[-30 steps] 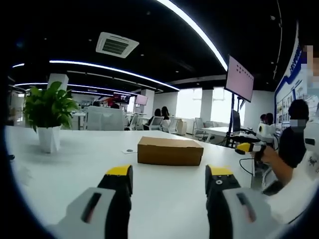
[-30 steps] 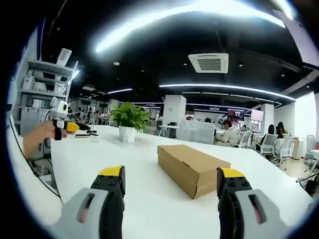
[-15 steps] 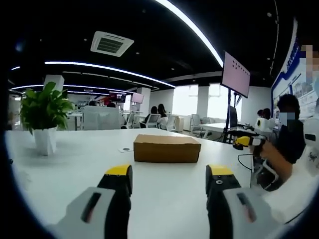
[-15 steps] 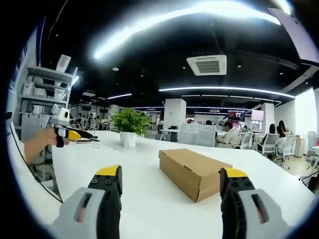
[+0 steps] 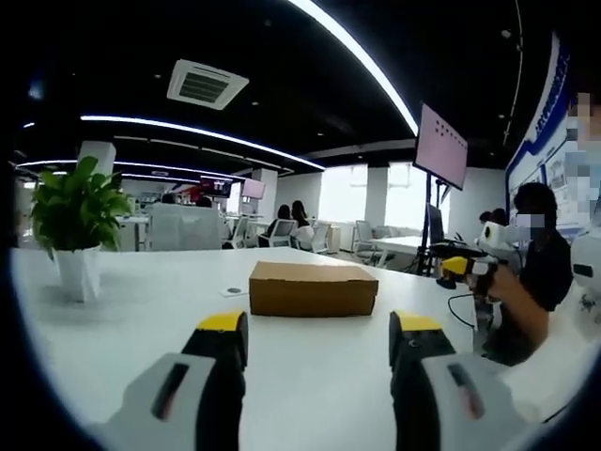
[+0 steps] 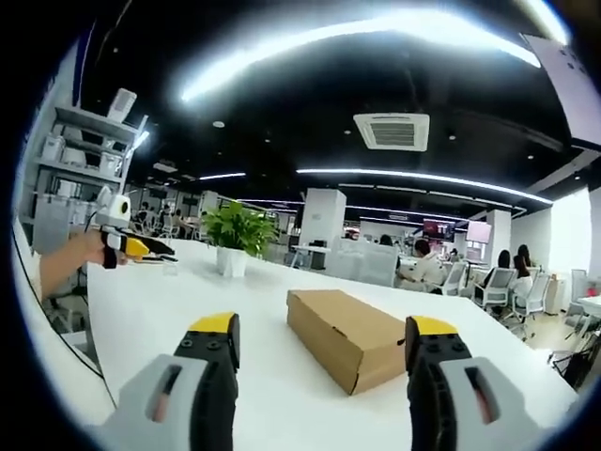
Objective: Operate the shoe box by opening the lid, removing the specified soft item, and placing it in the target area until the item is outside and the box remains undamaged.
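While closed, shoe box (image 5: 313, 287) sits near plant (image 5: 75, 225).

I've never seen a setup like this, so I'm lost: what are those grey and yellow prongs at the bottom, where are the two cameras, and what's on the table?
A person holds a two-pronged gripper in each hand, with a camera riding on each. The left gripper and the right gripper both stand open, holding nothing. On the white table lies a closed cardboard box, with a potted plant further off. In the right gripper view, a hand holds the left gripper at the left edge.
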A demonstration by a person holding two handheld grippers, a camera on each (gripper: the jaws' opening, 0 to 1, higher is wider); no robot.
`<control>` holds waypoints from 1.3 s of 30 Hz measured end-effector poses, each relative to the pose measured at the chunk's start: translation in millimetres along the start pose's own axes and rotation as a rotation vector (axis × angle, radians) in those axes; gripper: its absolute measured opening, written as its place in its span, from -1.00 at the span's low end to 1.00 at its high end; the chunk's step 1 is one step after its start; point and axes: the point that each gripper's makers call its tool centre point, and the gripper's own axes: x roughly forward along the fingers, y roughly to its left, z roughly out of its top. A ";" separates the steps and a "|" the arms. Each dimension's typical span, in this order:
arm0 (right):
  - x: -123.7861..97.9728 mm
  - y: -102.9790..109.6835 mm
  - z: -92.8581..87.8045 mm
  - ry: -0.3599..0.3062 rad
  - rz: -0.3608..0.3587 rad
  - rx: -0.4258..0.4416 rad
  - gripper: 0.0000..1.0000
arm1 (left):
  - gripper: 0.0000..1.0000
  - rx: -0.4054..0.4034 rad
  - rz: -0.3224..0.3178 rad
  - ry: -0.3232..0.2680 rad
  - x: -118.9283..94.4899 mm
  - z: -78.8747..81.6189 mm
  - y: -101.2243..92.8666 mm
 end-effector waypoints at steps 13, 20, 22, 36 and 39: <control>6.1 -2.2 11.5 -0.027 -0.004 0.017 0.68 | 0.27 0.044 -0.035 -0.005 15.7 12.1 7.6; 8.1 -4.2 23.6 -0.096 -0.018 -0.033 0.65 | 0.25 0.030 -0.059 -0.012 25.0 18.2 14.1; 8.8 -6.5 25.6 -0.096 -0.025 -0.029 0.65 | 0.25 0.032 -0.067 -0.017 27.8 20.8 15.7; 15.5 -0.5 18.8 -0.095 -0.008 -0.024 0.45 | 0.28 0.033 -0.076 -0.009 43.8 11.8 17.9; 19.2 0.7 16.6 -0.075 -0.002 -0.052 0.46 | 0.28 0.020 -0.073 -0.012 45.0 10.5 17.8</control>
